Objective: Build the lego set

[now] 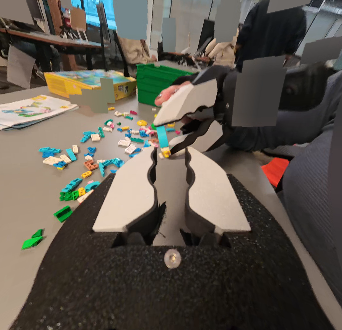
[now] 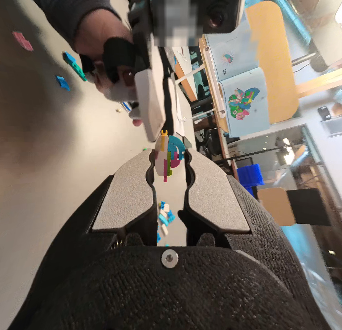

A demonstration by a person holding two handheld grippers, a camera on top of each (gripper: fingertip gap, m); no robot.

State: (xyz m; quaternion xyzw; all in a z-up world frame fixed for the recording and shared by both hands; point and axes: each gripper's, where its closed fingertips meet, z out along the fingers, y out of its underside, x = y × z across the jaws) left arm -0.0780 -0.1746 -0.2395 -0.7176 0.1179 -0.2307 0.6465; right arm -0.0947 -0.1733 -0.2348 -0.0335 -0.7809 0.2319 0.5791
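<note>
Your right claw holds the small build at its tips: white, pink, lime and teal pieces w/ a yellow clip on top, long axis running along the fingers. Your left claw is narrow but holds nothing, its tips just short of the build's yellow end. So the build lies straight ahead of the left claw, tilted up & away, teal strip uppermost. Next move prob. a left-claw pinch on that free end; judge the gap yourself. Beyond: loose bricks across the counter, green pieces near-left, then booklet, yellow box, green bin.
</note>
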